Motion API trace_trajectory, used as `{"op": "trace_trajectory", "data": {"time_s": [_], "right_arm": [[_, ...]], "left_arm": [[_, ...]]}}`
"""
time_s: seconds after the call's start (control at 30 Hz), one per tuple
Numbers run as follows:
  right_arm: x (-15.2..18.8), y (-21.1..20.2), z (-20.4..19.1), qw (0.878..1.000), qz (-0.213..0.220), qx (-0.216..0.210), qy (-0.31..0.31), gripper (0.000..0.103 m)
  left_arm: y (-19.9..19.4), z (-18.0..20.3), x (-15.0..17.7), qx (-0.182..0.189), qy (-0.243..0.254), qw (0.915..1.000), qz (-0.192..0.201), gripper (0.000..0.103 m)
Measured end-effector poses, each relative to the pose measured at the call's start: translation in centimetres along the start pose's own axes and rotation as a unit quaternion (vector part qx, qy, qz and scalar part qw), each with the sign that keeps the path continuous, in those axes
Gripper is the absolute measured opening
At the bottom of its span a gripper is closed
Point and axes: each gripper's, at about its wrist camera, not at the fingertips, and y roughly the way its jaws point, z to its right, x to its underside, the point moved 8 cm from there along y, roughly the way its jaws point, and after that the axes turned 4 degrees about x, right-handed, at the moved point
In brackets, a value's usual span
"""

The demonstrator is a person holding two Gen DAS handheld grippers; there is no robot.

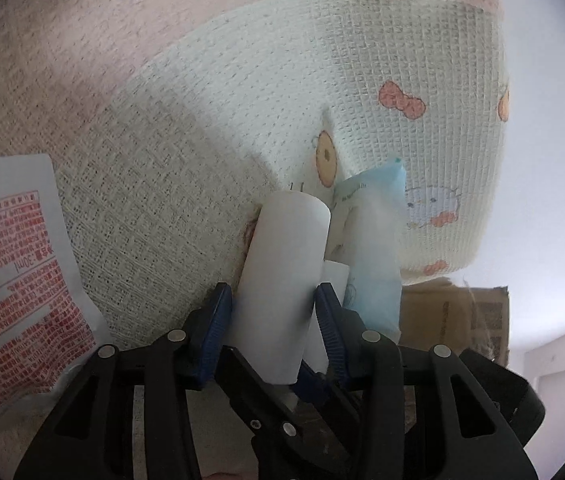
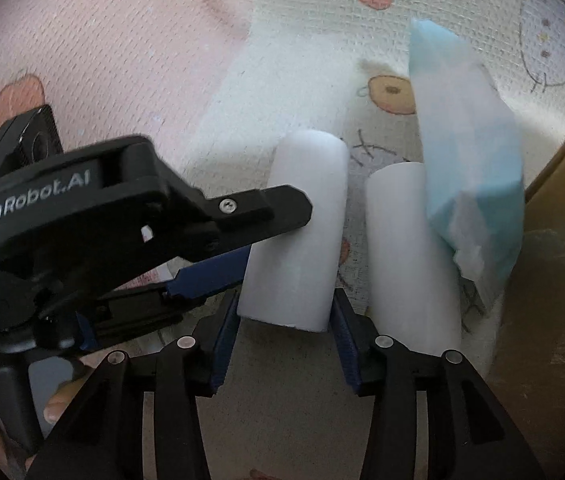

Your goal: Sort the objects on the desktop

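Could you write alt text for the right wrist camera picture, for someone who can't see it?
Two black grippers meet at a white roll on a cartoon-printed cloth: the left gripper holds it from the left side, while the right gripper has open fingers either side of its near end. A second white roll and a pale blue packet lie to the right.

cloth: printed waffle-weave cover [image 1: 242, 100], bows and cartoon faces | cardboard box [image 1: 454, 316]: beside cloth's edge

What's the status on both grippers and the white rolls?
Left gripper clamps white roll. Right gripper open around it. Second roll, blue packet crowd alongside.
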Motion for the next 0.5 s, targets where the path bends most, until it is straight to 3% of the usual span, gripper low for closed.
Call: {"op": "trace_trajectory", "data": {"time_s": [0.4,0.5], "right_arm": [[0.0,-1.3,-1.1,0.999,0.009,-0.024,-0.024,0.042],[-0.1,-2.0,-1.8,0.999,0.015,-0.025,-0.033,0.042]], "left_arm": [[-2.8,0.7,0.2,0.007,0.022,0.9995,0.021,0.045],[-3.7,1.6,0.3,-0.012,0.048,0.9982,0.034,0.043]]}}
